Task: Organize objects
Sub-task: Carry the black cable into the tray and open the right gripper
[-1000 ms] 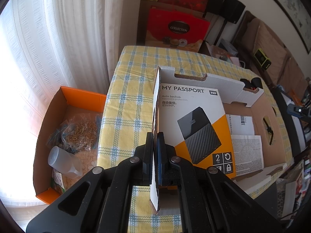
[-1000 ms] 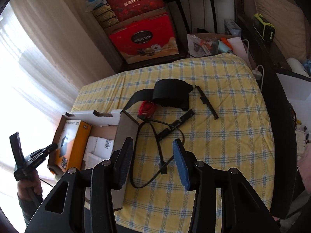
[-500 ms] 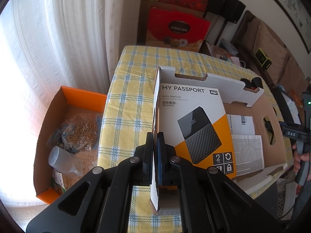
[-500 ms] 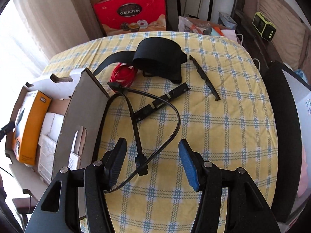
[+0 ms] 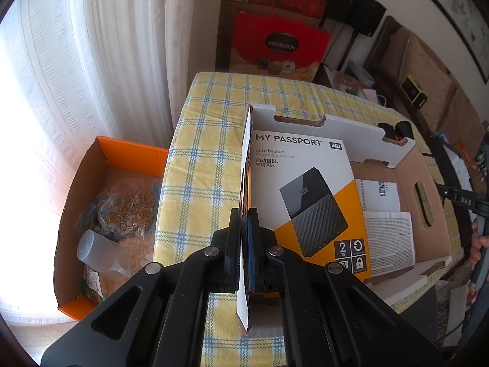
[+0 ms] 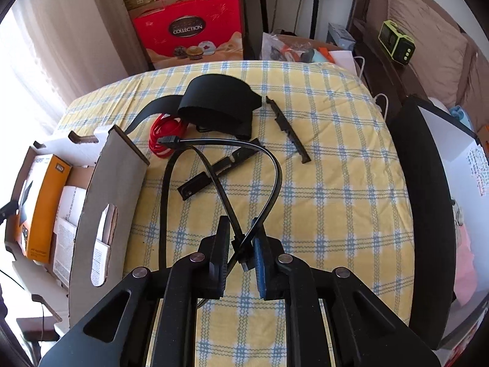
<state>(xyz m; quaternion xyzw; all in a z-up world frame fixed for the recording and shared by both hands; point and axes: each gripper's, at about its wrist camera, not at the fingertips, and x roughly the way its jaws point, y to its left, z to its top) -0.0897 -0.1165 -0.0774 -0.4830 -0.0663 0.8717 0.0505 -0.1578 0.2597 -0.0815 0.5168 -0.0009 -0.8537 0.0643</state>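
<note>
Roughly midway: left gripper (image 5: 244,244) pinches box flap (image 5: 246,183); right gripper (image 6: 241,253) narrows around black cable (image 6: 275,171), contact unclear. Strap (image 6: 220,104), red cord (image 6: 165,136), 2 strips remain on counter (image 6: 336,183).

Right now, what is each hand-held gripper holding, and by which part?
The left hand-held gripper is clamped on the cardboard box's upright side flap. The right hand-held gripper pinches the black cable at its crossed strands beside a plug.
</note>
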